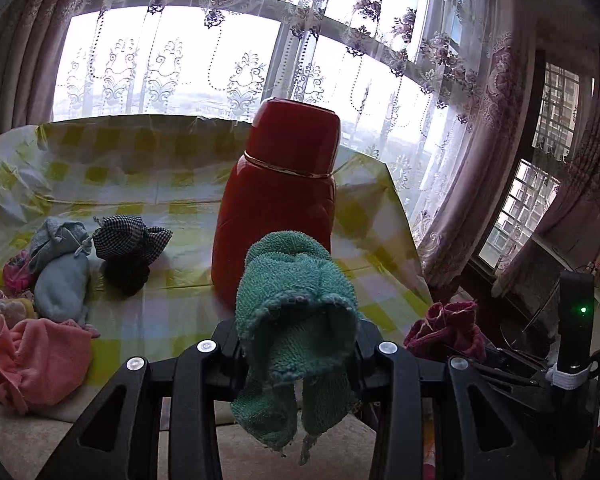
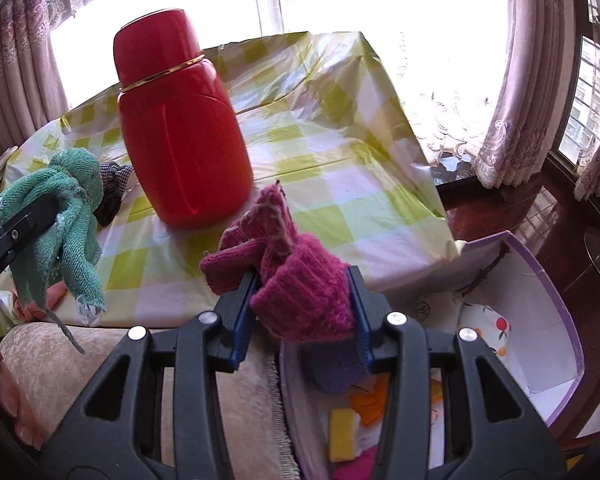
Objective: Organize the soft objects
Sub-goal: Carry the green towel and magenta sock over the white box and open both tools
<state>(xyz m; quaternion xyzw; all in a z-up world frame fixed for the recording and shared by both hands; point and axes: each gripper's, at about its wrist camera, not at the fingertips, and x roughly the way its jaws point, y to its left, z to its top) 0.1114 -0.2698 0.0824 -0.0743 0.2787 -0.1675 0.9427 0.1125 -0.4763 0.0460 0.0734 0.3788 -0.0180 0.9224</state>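
I am holding a bundled green towel (image 1: pixel 296 312) in my left gripper (image 1: pixel 298 344) — the jaws are pressing on it from both sides, and its loose ends are hanging down below the fingers. In my right gripper (image 2: pixel 302 300) I am gripping a magenta knit cloth (image 2: pixel 288 276), pinched between the blue pads (image 2: pixel 242 312), with a frayed corner sticking up.

Both grippers are hovering at the near edge of the table (image 2: pixel 340 184), which is wearing a yellow-and-white checked cover. A red flask (image 1: pixel 276 200) is standing upright on it, just beyond the towel. To the left of the flask, a black-and-white checked pouch (image 1: pixel 130 248) is lying beside a pale blue bundle (image 1: pixel 62 276), and a pink cloth (image 1: pixel 32 360) is sitting crumpled at the table's near left corner, with a few more small cloths next to it.

Below my right gripper, a purple-rimmed box (image 2: pixel 540 320) is sitting off the table's right side — a fruit-print cloth (image 2: pixel 488 328) and a yellow piece (image 2: pixel 342 434) are lying inside it. A beige cushion (image 2: pixel 100 364) is lying under the left part of that view.
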